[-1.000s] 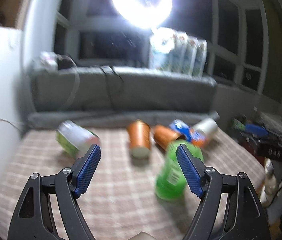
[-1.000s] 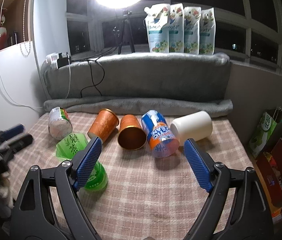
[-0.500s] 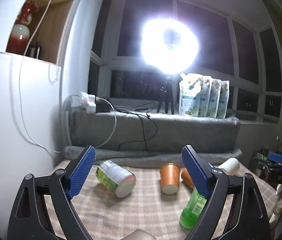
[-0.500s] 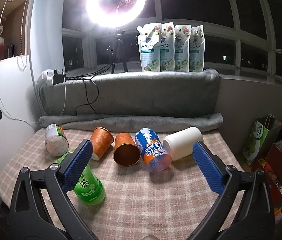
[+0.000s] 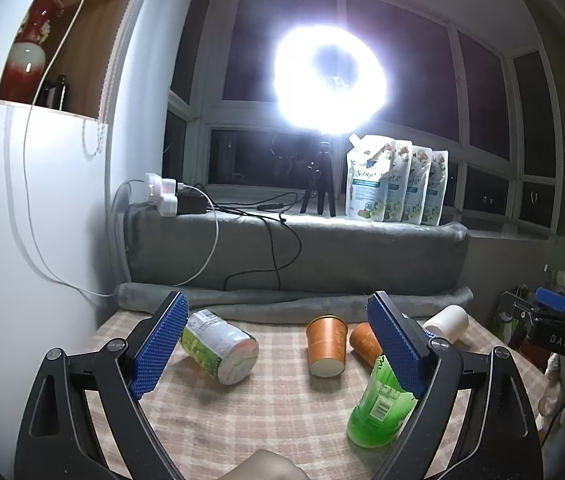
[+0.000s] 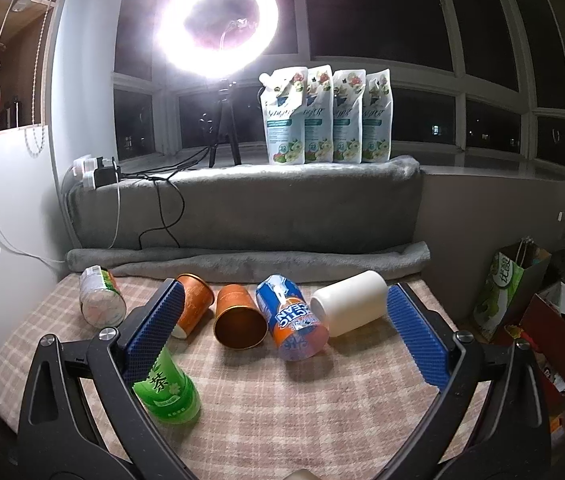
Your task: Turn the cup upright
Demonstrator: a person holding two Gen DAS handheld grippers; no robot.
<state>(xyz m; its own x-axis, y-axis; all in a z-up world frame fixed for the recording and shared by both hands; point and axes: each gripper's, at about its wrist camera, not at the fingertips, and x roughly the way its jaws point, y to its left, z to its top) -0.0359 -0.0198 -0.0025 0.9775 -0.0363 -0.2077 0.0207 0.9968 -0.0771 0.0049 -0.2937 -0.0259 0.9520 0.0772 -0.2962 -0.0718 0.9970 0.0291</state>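
Backed off and lifted over the last second, with the green cup (image 6: pixel 166 388) gone from lying to standing on its wide end, leaning slightly. Sits just under the left finger of the right gripper (image 6: pixel 285 296), and partly behind the right finger of the left gripper (image 5: pixel 276 308). Both spread wide, gripping nothing.

Ahead of the right gripper, on their sides on the checked cloth (image 6: pixel 322 408): green-and-white cup (image 6: pixel 100 300), first orange cup (image 6: pixel 194 296), second orange cup (image 6: pixel 238 320), blue-and-orange cup (image 6: pixel 292 324), white cup (image 6: pixel 348 304).

Could topple the green cup again by clipping it with that near finger on the next reach forward. Could send a lying cup rolling by closing off-centre on its curved wall. Could also nudge a neighbour, packed close as they are. Cannot tell which cup comes next.
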